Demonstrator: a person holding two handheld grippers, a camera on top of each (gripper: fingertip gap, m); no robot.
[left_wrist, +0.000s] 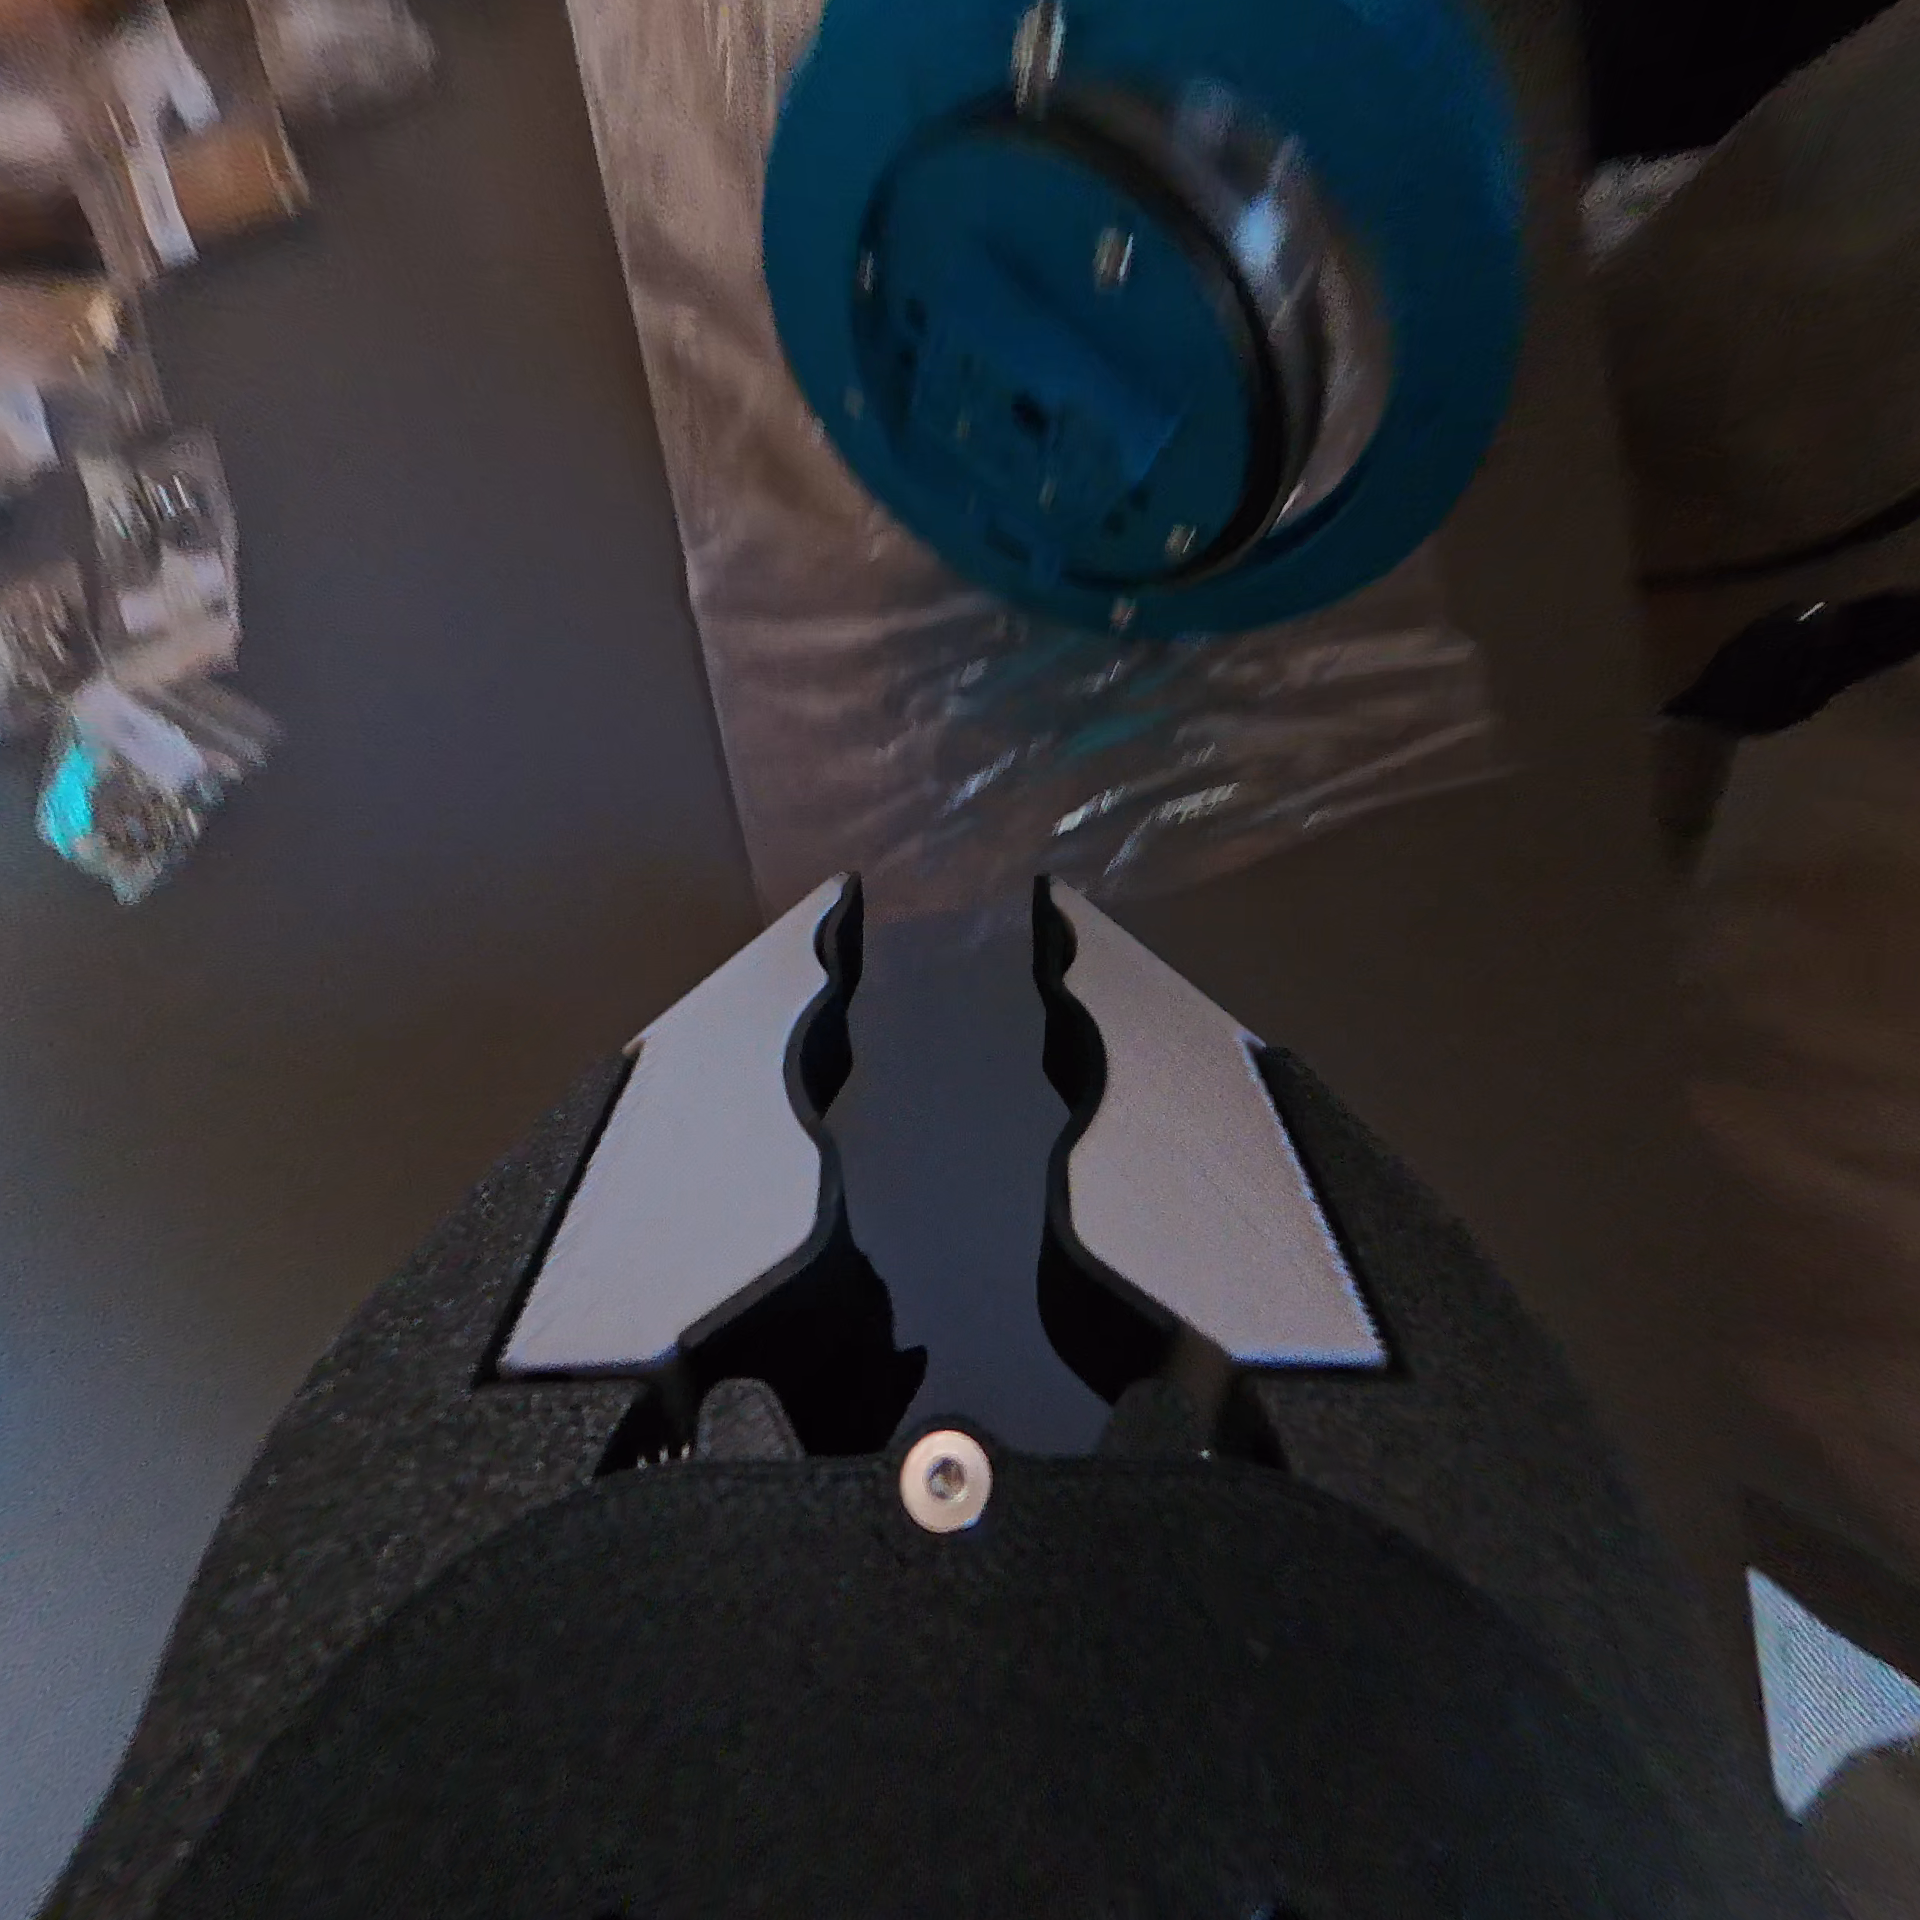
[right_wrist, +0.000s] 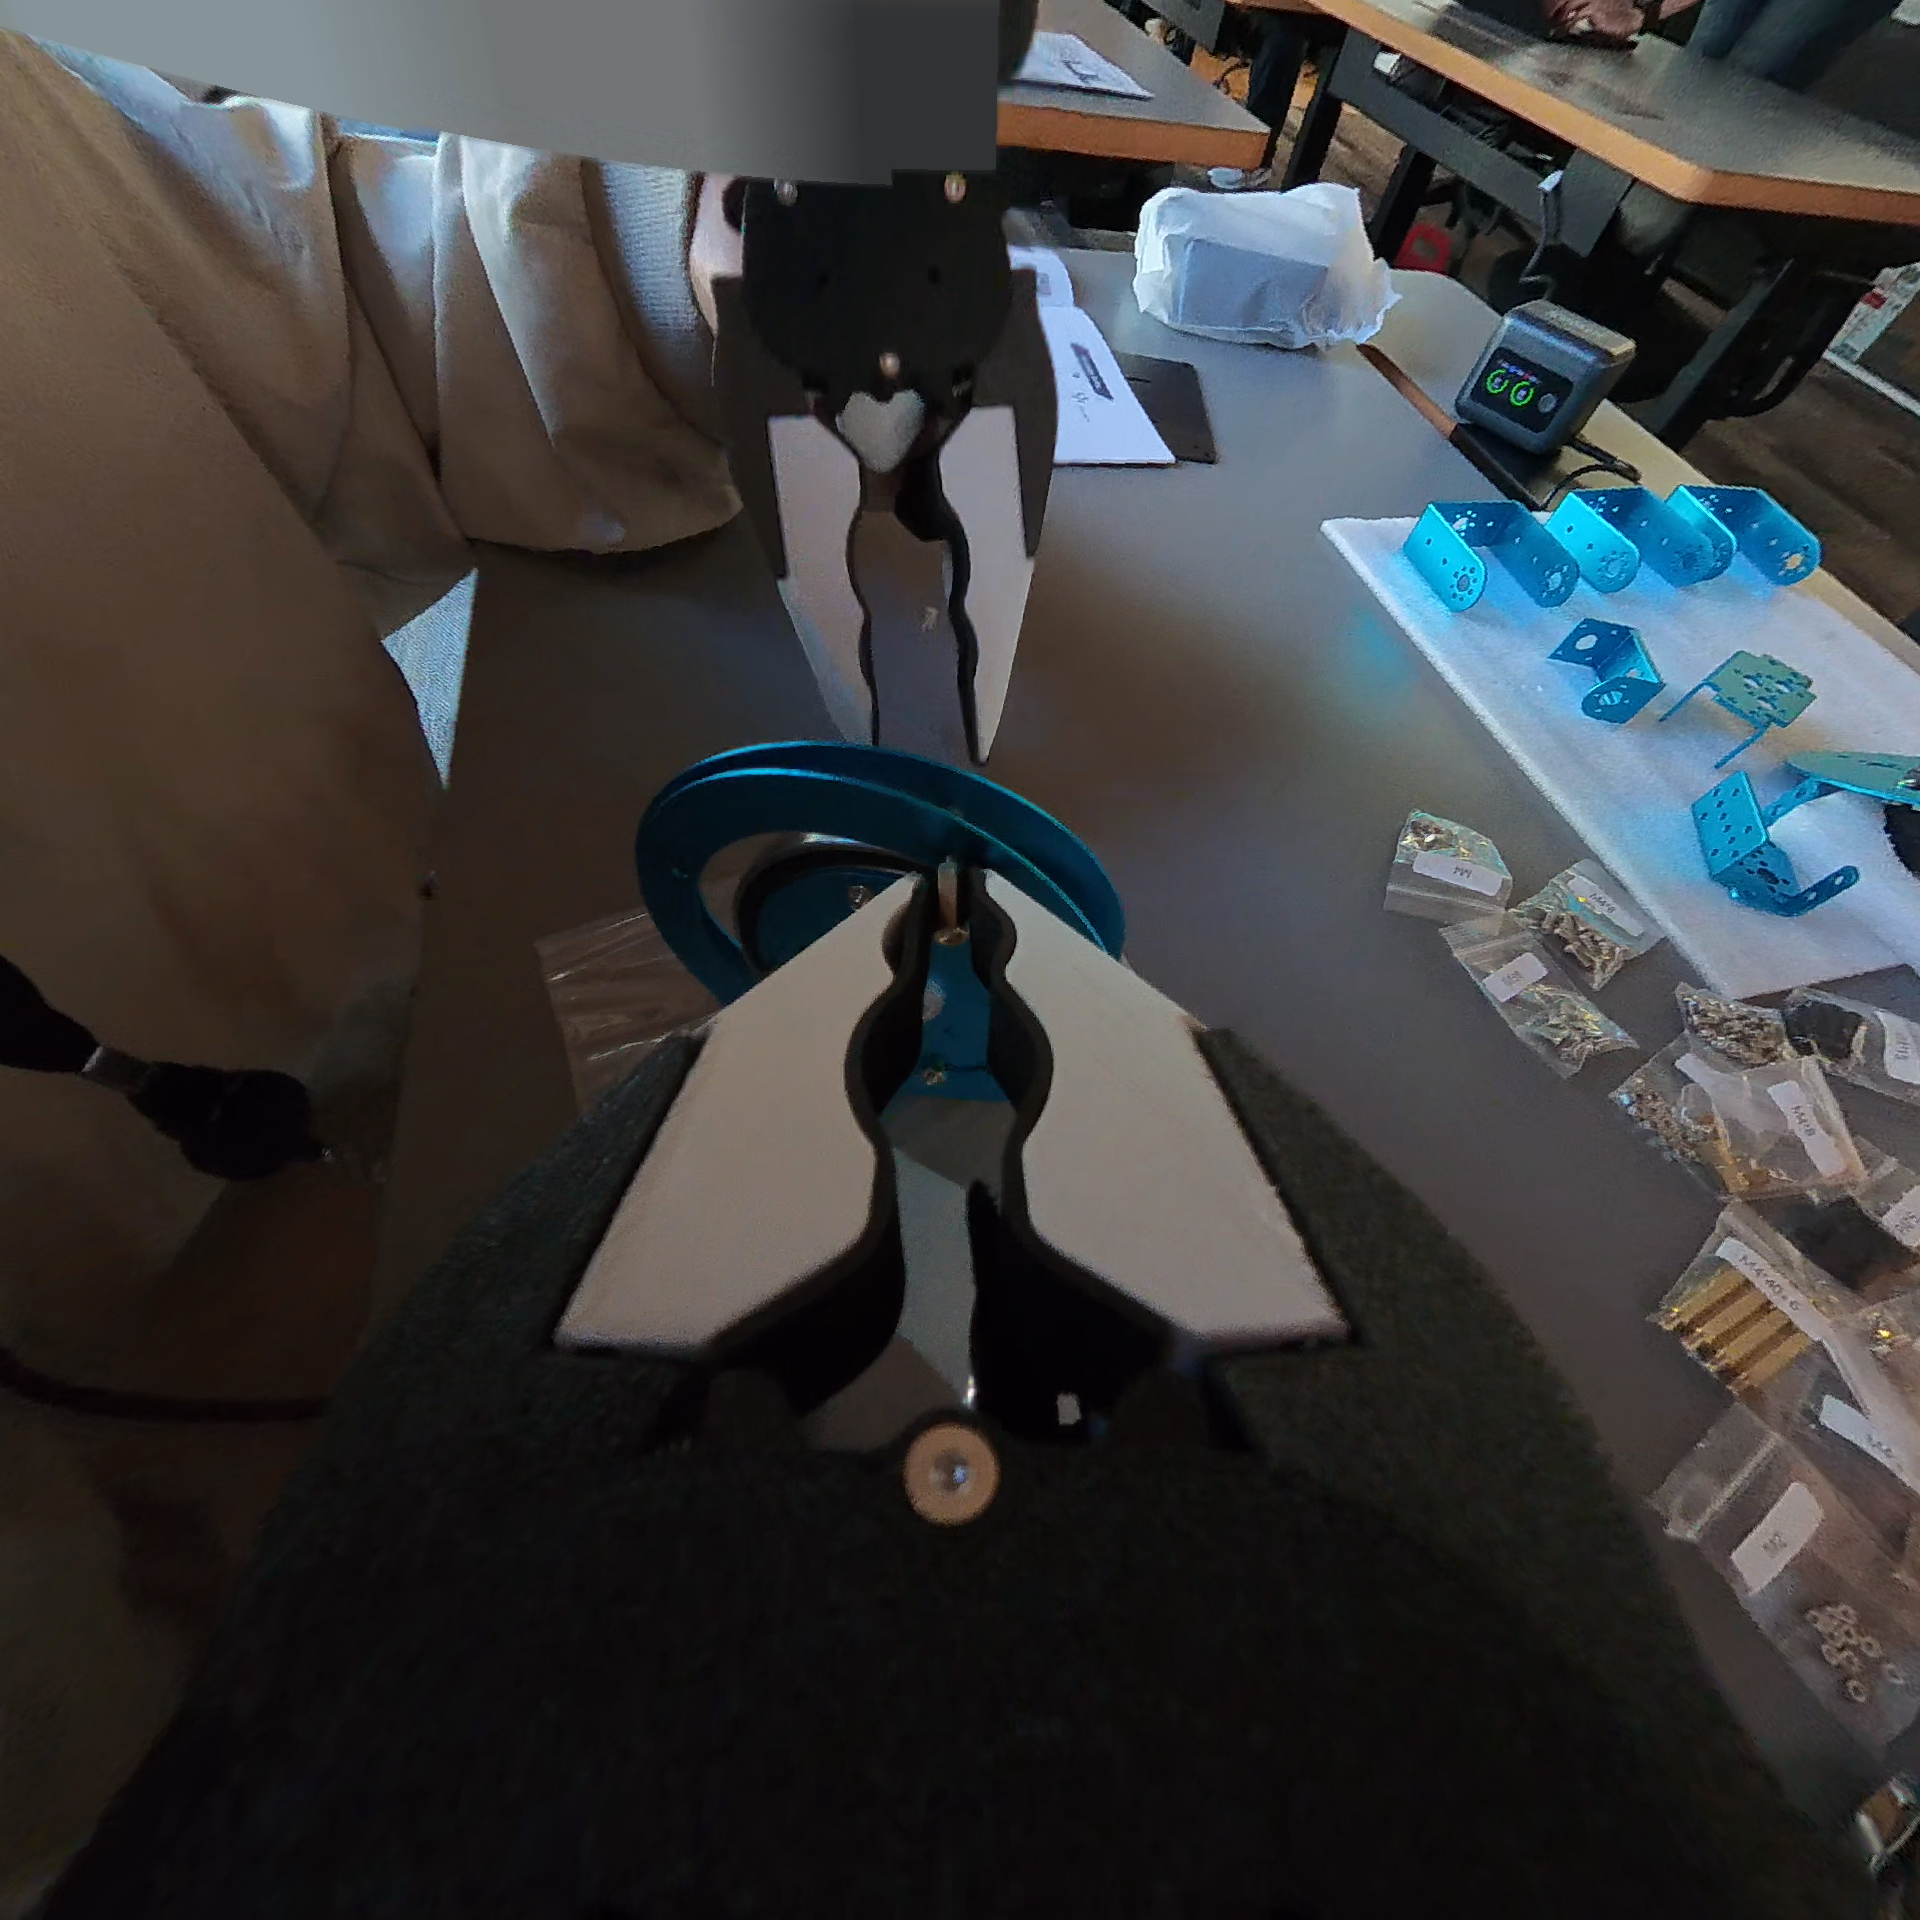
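Two claws — right claw (right_wrist: 940, 883) clamped on the blue wheel (right_wrist: 831, 810); left claw (left_wrist: 948, 883) apart, empty, just beside it.

Blue wheel (right_wrist: 883, 831); white-faced black tongs (right_wrist: 940, 883); grey table (right_wrist: 1247, 831); blue brackets (right_wrist: 1600, 551) on white sheet (right_wrist: 1558, 748).

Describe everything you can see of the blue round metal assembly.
The blue round metal assembly is two thin anodised-looking rings with drilled holes, around a dark and silvery hub. It stands on edge, tilted, above a grey table. The right gripper is shut on a small post at its centre. The left gripper is open, just beyond its rim.
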